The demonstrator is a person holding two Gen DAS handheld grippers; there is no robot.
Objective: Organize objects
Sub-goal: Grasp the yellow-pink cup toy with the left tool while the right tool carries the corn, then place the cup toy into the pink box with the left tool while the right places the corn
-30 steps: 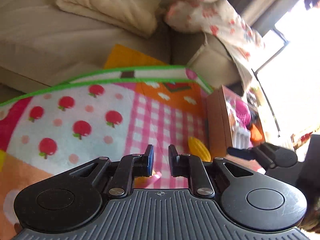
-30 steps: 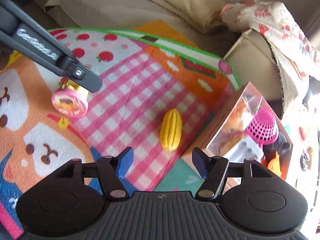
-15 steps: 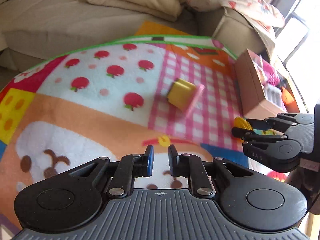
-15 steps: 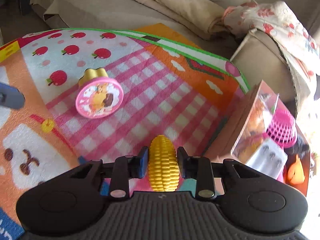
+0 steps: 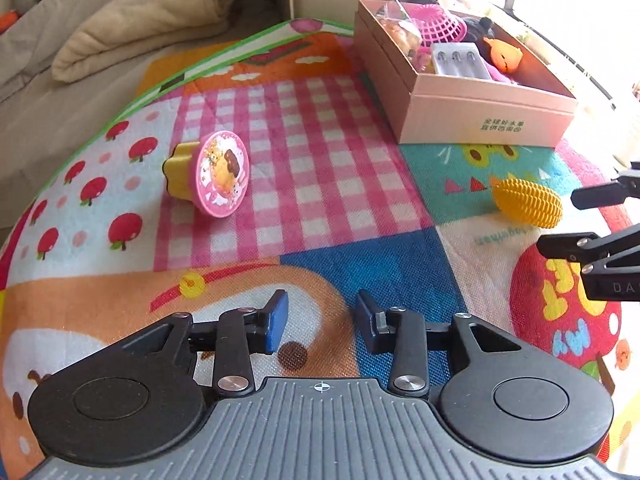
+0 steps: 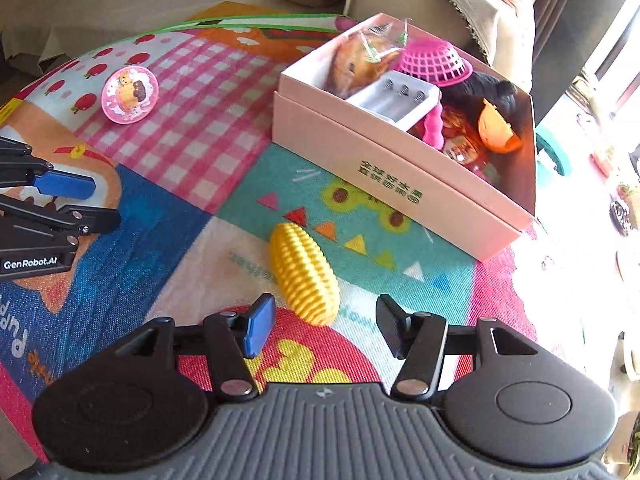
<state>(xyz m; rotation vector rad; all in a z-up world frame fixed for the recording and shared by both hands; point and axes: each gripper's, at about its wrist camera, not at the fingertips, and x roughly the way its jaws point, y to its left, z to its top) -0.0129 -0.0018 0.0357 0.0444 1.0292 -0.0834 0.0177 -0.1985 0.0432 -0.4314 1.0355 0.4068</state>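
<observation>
A yellow toy corn cob lies on the colourful play mat just beyond my open right gripper, apart from both fingers; it also shows in the left wrist view. A pink-lidded yellow toy cup lies on its side on the pink checks, also in the right wrist view. My left gripper is open and empty above the mat, well short of the cup. A pink box holds several toys.
The play mat lies against a beige sofa with a folded blanket. The pink box stands at the mat's far right. The right gripper's fingers show at the right edge of the left view.
My right gripper has let go of the corn, which now lies on the mat nearer the box, and its jaws stand open. My left gripper has opened and pulled back from the cup.
</observation>
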